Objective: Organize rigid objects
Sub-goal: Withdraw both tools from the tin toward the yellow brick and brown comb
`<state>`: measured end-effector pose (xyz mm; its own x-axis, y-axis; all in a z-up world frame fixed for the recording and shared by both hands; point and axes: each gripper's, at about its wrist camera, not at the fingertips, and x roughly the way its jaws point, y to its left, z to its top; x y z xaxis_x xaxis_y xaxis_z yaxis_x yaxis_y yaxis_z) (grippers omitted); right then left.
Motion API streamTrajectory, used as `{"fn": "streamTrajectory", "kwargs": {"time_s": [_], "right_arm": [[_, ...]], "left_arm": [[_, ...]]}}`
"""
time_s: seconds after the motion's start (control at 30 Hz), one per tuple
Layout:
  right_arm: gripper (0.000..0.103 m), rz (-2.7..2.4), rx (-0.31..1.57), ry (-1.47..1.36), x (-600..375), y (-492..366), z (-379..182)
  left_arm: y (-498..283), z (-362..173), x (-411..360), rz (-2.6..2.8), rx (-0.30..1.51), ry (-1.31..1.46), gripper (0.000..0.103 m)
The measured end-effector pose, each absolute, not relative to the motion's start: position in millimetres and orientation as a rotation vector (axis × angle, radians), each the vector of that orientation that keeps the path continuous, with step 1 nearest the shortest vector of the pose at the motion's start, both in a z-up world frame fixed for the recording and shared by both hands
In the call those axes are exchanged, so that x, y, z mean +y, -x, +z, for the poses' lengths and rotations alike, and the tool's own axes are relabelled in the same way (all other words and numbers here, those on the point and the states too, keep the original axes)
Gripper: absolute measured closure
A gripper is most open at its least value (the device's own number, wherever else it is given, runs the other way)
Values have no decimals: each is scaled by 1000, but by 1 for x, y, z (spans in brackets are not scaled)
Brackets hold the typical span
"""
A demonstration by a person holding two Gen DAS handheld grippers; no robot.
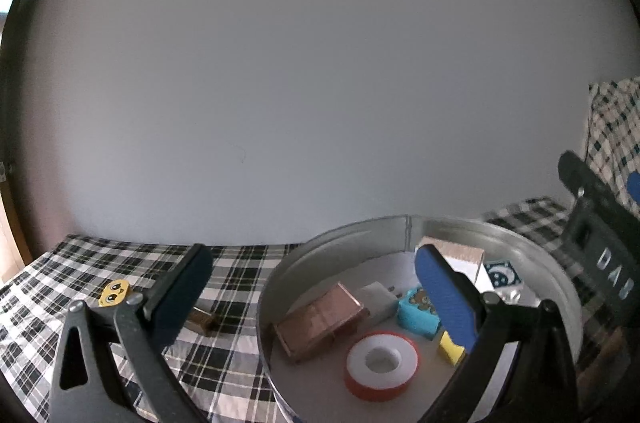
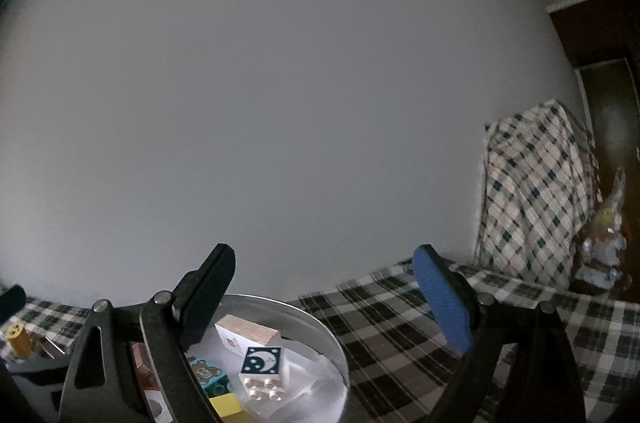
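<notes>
Toy blocks and a tape roll (image 1: 382,363) already sit in my round metal tin (image 1: 280,287); a yellow face block (image 1: 115,294) lies left of it on the checked cloth (image 1: 236,275). My left gripper (image 1: 316,297) and right gripper (image 2: 340,303) both gape wide, empty. I'd straddle that block squarely before closing.
</notes>
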<state>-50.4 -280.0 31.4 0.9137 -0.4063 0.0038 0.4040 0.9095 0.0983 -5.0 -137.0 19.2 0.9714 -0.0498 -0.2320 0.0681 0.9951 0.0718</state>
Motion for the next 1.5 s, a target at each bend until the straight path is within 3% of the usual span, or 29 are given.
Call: {"fn": "streamTrajectory", "kwargs": {"time_s": [1.5], "right_arm": [[11, -371, 8, -174, -250, 95, 28]], "left_arm": [[41, 17, -85, -55, 271, -72, 1]]}}
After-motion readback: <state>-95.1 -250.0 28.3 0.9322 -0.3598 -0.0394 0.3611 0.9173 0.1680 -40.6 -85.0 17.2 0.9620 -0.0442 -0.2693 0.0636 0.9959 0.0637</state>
